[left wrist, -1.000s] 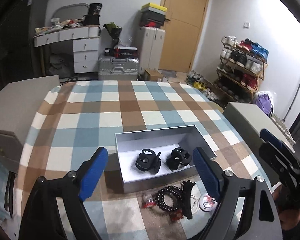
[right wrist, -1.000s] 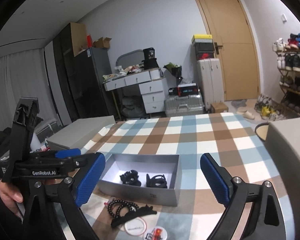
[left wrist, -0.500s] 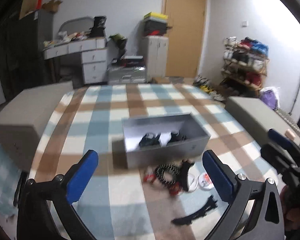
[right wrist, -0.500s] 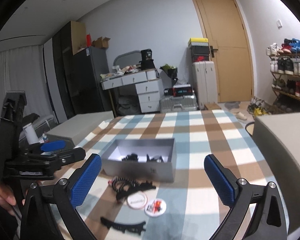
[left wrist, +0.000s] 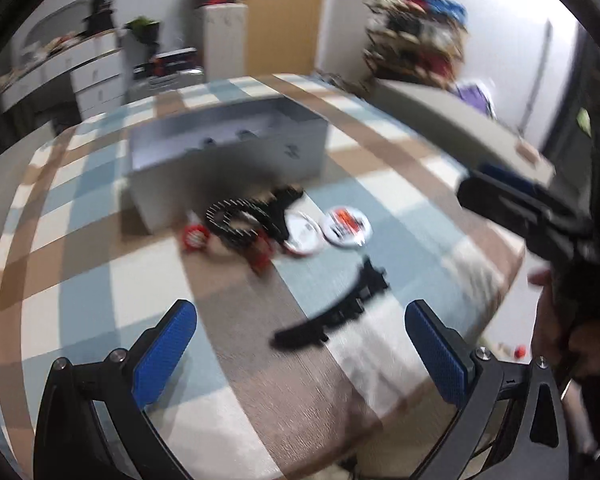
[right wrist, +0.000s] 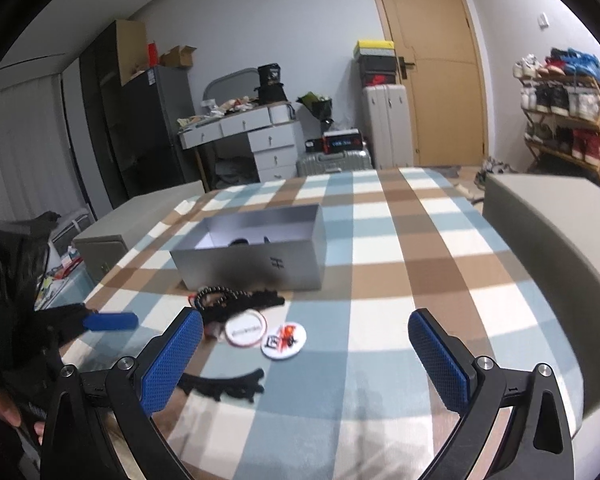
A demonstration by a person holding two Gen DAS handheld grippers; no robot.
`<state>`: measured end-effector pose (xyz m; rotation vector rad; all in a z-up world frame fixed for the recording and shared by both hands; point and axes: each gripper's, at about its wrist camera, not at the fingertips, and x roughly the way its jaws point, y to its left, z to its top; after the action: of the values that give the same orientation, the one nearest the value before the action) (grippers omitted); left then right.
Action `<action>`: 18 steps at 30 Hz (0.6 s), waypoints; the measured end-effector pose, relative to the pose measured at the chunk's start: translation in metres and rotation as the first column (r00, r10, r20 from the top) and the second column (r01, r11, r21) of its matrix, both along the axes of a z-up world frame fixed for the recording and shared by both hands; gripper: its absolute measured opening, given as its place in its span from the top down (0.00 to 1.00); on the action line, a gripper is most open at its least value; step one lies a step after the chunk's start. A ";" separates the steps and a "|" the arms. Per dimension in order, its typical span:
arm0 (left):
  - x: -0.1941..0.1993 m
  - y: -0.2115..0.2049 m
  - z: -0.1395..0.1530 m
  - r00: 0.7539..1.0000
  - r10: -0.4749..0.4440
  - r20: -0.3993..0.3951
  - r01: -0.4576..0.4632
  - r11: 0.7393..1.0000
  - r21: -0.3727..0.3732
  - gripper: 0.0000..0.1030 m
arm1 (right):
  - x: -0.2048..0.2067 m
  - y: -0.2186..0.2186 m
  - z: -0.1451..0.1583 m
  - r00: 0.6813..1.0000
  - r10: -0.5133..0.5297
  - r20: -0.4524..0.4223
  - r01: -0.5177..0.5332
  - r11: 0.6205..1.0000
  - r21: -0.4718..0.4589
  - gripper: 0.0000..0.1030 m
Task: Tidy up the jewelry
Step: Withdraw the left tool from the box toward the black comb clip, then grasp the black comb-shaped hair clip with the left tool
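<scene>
A silver open box stands on the checked table and holds two black hair claws. In front of it lie a black bead bracelet, a black hair clip, two round badges, small red pieces and a long black clip. My left gripper is open and empty above the long clip. My right gripper is open and empty near the badges.
Grey cabinets flank the table on the left and right. The table's near right edge is close to the long clip. Behind are a desk with drawers, suitcases, a door and a shoe rack.
Both grippers have pulled back from the box toward the near edge and dropped lower. The left wrist view has swung and is blurred. The long black clip now lies between the left fingers.
</scene>
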<state>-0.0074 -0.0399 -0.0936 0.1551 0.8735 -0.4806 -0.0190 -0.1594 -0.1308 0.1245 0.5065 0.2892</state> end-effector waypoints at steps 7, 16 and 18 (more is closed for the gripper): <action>0.006 -0.015 0.001 0.994 -0.111 -0.021 0.112 0.992 0.063 0.02 | 0.000 -0.006 -0.011 0.999 -0.011 -0.037 0.011 1.000 0.006 0.00; 0.013 -0.028 -0.009 0.969 -0.239 -0.066 0.244 0.966 0.085 0.26 | 0.001 -0.020 -0.020 0.997 -0.016 -0.073 0.019 0.999 0.036 0.00; 0.014 -0.031 -0.012 0.960 -0.267 -0.088 0.275 0.957 0.092 0.38 | 0.003 -0.022 -0.023 0.996 -0.014 -0.084 0.018 0.999 0.045 0.00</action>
<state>0.0065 -0.0705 -0.1059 0.3570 0.9560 -0.7017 -0.0161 -0.1814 -0.1533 0.1858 0.5814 0.2805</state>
